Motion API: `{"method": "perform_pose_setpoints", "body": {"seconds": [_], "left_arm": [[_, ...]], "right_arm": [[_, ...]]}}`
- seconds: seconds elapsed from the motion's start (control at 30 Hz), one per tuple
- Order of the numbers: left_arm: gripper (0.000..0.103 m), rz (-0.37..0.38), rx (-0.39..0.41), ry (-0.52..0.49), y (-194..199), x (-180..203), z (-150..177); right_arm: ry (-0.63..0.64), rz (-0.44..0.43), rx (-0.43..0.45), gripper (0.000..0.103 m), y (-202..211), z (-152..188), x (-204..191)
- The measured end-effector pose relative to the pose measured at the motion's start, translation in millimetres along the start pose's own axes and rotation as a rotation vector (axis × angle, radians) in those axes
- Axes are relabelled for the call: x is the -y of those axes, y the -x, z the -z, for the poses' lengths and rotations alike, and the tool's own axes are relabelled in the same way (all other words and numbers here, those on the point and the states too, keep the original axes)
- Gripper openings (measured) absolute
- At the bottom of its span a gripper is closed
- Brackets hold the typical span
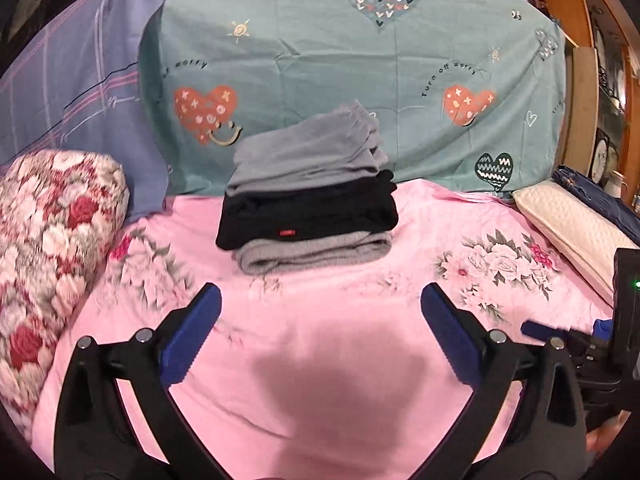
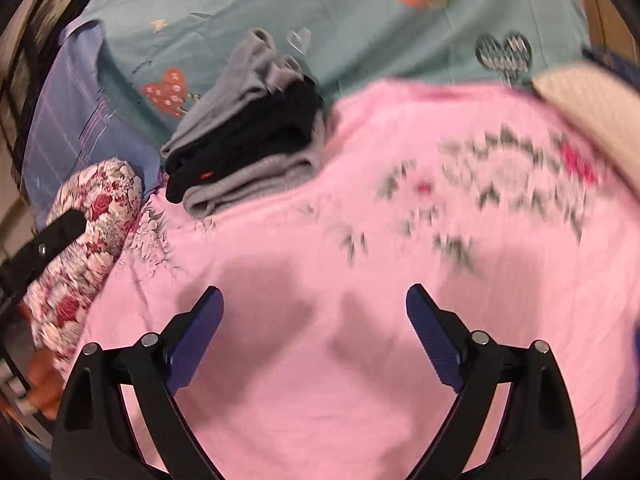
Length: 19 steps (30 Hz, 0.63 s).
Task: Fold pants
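Both grippers, left (image 1: 320,316) and right (image 2: 314,316), spread empty over pink sheet (image 1: 320,380); I'd leave folded stack (image 1: 308,200) square, untouched.

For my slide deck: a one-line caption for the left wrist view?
Open left gripper hovers over the pink floral sheet, facing a stack of three folded pants, grey, black, grey.

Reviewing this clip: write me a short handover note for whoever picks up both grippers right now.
Left gripper: open, empty, above the pink sheet.
Right gripper: open, empty, over the same sheet.
Pants: three folded pairs stacked at the far edge of the sheet, light grey pair on top, black pair in the middle, grey pair at the bottom.
Done: all visible pairs folded.
Left: no unfolded pants in view.
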State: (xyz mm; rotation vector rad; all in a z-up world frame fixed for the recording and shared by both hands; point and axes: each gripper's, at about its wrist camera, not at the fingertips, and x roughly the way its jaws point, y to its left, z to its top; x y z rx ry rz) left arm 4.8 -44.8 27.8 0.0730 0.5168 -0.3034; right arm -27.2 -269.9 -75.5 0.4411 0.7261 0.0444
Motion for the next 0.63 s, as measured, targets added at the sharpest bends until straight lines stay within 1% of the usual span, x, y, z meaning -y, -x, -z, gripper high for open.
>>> {"method": "perform_pose_setpoints", "body": {"seconds": [0.03,0.1,0.2,0.27,0.33,0.4,0.47,0.53,0.6,0.63], "left_arm": [[0.101,-0.006,-0.008,0.013,-0.8,2.6,4.8],[0.101,-0.022,-0.016,0.031,2.5,5.7,13.5],[0.101,-0.072,0.01,0.03,6.2,6.0,20.5],[0.101,-0.082,-0.001,0.021,5.0,7.6,22.2],[0.101,-0.112,0.011,0.001,5.5,10.8,23.8],[0.101,-0.144,0.013,-0.031,4.3,16.0,25.3],[0.101,-0.159,0.006,-0.042,1.8,18.2,28.5],[0.101,-0.146,0.021,-0.039,-0.6,15.5,34.5],[0.101,-0.171,0.029,-0.031,-5.2,10.6,40.4],[0.101,-0.171,0.022,-0.034,-7.8,8.8,41.5]], "right_arm": [[-0.032,-0.01,-0.016,0.093,-3.0,1.9,3.4],[-0.029,-0.021,-0.003,0.093,-0.5,5.6,2.3],[0.058,0.014,0.04,0.093,5.3,9.6,-10.7],[0.1,0.027,0.05,0.093,7.7,12.5,-17.1],[0.14,0.043,0.066,0.093,10.2,16.6,-23.2],[0.181,0.086,0.09,0.093,13.4,18.6,-28.6],[0.228,0.149,0.151,0.093,20.6,22.2,-34.1],[0.282,0.211,0.222,0.093,28.4,27.0,-40.5],[0.336,0.268,0.284,0.093,32.7,32.2,-47.2],[0.371,0.29,0.309,0.093,32.9,35.3,-51.1]]}}
